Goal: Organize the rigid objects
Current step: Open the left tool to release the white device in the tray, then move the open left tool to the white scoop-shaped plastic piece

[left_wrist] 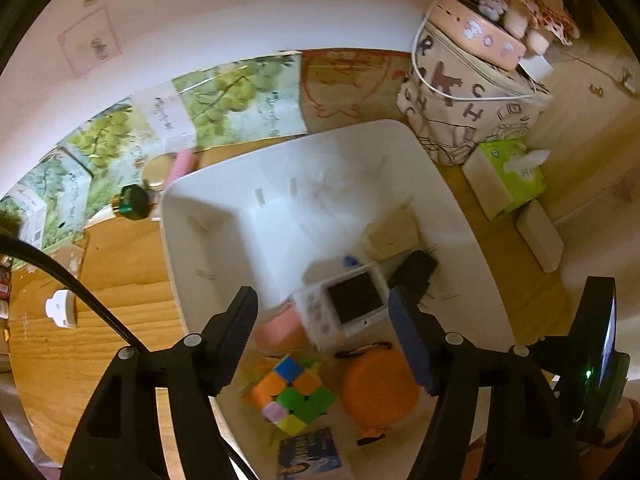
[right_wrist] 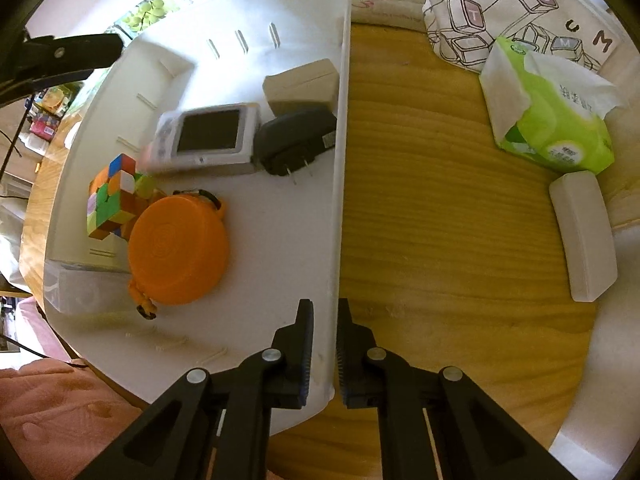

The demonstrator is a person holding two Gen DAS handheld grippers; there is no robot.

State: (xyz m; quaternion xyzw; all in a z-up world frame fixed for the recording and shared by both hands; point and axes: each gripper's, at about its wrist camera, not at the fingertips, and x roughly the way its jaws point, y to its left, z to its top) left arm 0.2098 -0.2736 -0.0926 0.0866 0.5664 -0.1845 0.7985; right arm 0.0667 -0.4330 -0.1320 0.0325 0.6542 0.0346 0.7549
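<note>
Left claw (left_wrist: 322,320) hangs over the white bin (right_wrist: 342,128), jaws wide apart, nothing gripped. The white handheld game console (left_wrist: 348,306) lies below and between the fingers, on the bin floor, blurred at its button end; whether it has settled I cannot tell.

Bin contents, left to right in the right wrist view: puzzle cube (right_wrist: 114,196), orange round case (right_wrist: 178,250), console, black plug adapter (right_wrist: 294,140), beige box (right_wrist: 302,84) behind it.

Console: screen up, long axis running across the bin, button end toward the cube, far end touching or nearly touching the adapter.

Right claw (right_wrist: 324,344) is pinched nearly closed on the bin's side wall, one finger inside, one outside; it looks to be steadying the bin on the bench (right_wrist: 440,220).

Risks, as judgement:
- Console's button end seems propped near the cube; it could slide or tip against it.
- Left fingers lifting out could clip the console or the adapter's prongs.
- If the right claw slips off the thin wall, the bin may shift and jostle the contents.
- White oblong case (right_wrist: 582,236) sits well apart on the bench, outside the bin, beside the tissue pack (right_wrist: 552,120).
</note>
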